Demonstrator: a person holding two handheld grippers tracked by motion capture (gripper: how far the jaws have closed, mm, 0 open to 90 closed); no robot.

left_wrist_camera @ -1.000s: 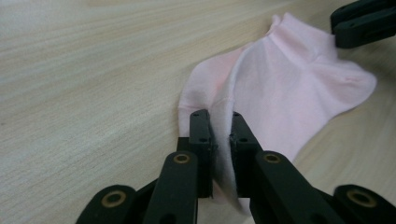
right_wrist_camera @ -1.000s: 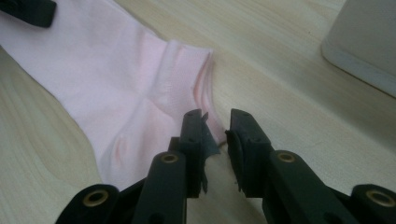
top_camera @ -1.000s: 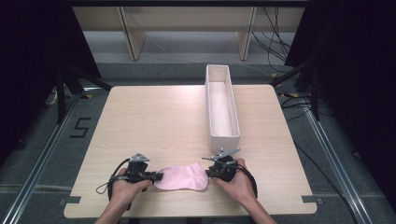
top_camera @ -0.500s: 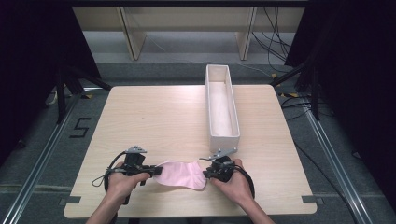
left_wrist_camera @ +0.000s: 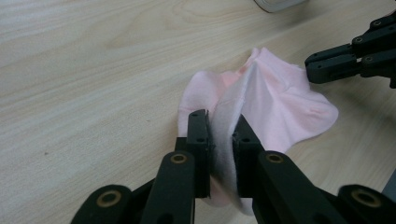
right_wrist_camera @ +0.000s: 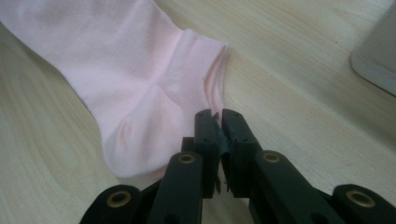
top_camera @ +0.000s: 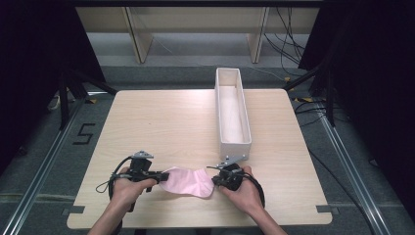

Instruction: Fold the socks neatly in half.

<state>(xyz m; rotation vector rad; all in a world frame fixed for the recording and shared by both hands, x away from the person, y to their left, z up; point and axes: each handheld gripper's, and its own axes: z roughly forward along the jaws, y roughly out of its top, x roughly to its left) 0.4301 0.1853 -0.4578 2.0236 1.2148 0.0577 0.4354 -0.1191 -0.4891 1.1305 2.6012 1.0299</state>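
High view: the pale wooden table (top_camera: 161, 127) takes up the middle, its near edge cut off by the frame. On its right half a long, narrow white open box (top_camera: 233, 113) runs away from the person; its far inside wall is hard to read. Near the front edge lies the small pink fabric sock (top_camera: 188, 181), flat between the two hands. The left gripper (top_camera: 157, 177) meets the sock's left end and the right gripper (top_camera: 214, 180) sits at its right end; both hands cover most of the tools, and the forearms are cut off at the bottom.

In the left gripper view the sock (left_wrist_camera: 261, 98) is bunched into a raised fold, and the left gripper (left_wrist_camera: 220, 135) is clenched on that fold, white inner fabric squeezed between the black jaws. The other tool's jaws show at the upper right, just beside the sock's far edge.

In the right gripper view the right gripper (right_wrist_camera: 219, 128) has its jaws drawn nearly together after just closing; the sock (right_wrist_camera: 135, 79) lies just to their left, its cuff edge close by, and whether any cloth is caught between the pads cannot be made out.

Compared with a second ago, the left hand sits slightly farther left, and the sock looks a little more stretched out.
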